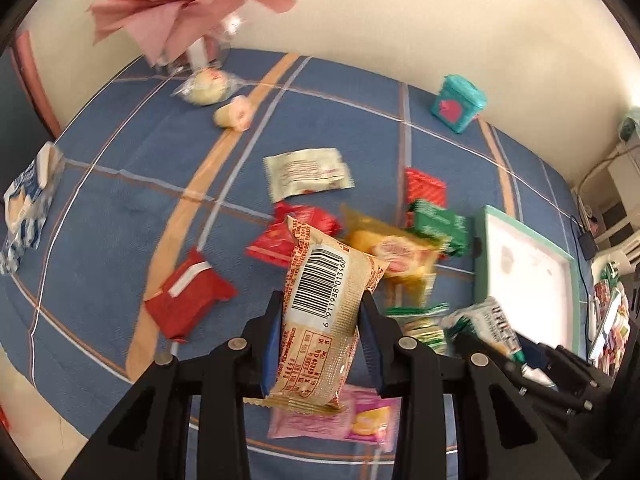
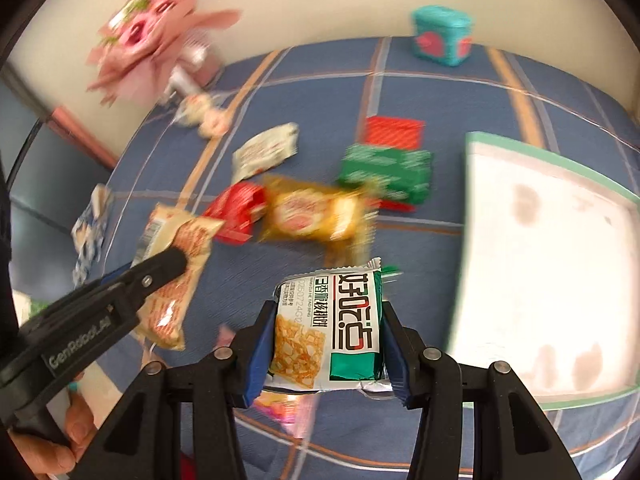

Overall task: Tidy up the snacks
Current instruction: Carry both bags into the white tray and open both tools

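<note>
A: left gripper (image 1: 320, 320) is clamping the tan barcode packet (image 1: 320, 312) across its middle; packet is standing nearly upright between the blue pads, lifted off the blue plaid cloth (image 1: 120, 208); confirming from your side?

B: confirming; right wrist view is showing the same tan barcode packet (image 2: 176, 272) pinched in the left gripper (image 2: 176, 260), hanging over the cloth's left part; right gripper (image 2: 328, 332) is gripping the green-and-white cracker packet (image 2: 332, 328) by both side edges, printed face up.

A: where is the tray sitting?

B: white tray with green rim (image 2: 552, 256) is lying on the cloth just right of the right gripper; cracker packet is hovering near its left edge, not over it.

A: rest of the snacks?

B: yellow cake packet (image 1: 392, 252), red packets (image 1: 188, 296) and a white packet (image 1: 308, 174) are lying scattered mid-cloth; pink packet (image 1: 340, 420) is lying under the left gripper; teal tin (image 1: 458, 104) is standing near the wall; frames are blurring.
</note>
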`<state>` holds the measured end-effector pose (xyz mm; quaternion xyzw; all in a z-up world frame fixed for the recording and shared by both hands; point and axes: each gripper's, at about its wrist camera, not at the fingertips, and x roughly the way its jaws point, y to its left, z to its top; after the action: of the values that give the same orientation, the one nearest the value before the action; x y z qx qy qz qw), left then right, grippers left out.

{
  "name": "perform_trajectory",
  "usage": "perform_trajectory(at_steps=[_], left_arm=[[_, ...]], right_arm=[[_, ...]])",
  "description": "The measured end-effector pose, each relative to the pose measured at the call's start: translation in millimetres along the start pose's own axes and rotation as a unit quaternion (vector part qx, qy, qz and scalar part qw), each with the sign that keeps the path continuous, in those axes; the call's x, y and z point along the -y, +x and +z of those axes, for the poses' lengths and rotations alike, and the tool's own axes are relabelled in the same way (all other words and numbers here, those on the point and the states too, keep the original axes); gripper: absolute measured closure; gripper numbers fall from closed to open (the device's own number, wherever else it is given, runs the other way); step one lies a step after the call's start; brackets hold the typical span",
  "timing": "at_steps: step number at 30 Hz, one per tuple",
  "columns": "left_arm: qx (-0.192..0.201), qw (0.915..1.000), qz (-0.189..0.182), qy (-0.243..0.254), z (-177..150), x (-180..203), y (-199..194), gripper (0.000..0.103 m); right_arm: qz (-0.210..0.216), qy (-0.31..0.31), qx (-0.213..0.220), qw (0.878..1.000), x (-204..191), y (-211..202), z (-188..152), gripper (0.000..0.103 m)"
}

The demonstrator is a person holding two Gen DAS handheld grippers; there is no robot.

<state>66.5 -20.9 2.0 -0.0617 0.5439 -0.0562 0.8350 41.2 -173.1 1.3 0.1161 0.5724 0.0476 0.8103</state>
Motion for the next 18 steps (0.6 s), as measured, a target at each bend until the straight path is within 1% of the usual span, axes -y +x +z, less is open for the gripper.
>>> perform_trajectory(at_steps=[5,9,14,16,18], left_arm=[[0.002,0.9994,-0.015,0.032,5.4,46.6,1.4,0.066],[0.001,0.998,-0.026,0.058,8.8,84.1,4.7,0.066],[0.001,0.9945,-0.044,0.095,11.9,132.9,15.0,0.066],[-0.003,0.9932,-0.053,0.103,13.0,150.1,23.3,0.066],[-0.007,0.9923,-0.059,0.108,14.0,166.0,33.7,0.066]], right_arm=[[-0.046,0.046,0.024,0.998,46.4,-18.6,8.2,0.051],[-0.093,0.084,0.037,0.991,88.6,-33.1,13.6,0.051],[-0.109,0.136,0.041,0.984,140.8,-40.6,17.2,0.051],[-0.118,0.154,0.044,0.98,158.9,-41.5,17.2,0.051],[-0.116,0.176,0.048,0.976,176.1,-40.6,18.2,0.051]])
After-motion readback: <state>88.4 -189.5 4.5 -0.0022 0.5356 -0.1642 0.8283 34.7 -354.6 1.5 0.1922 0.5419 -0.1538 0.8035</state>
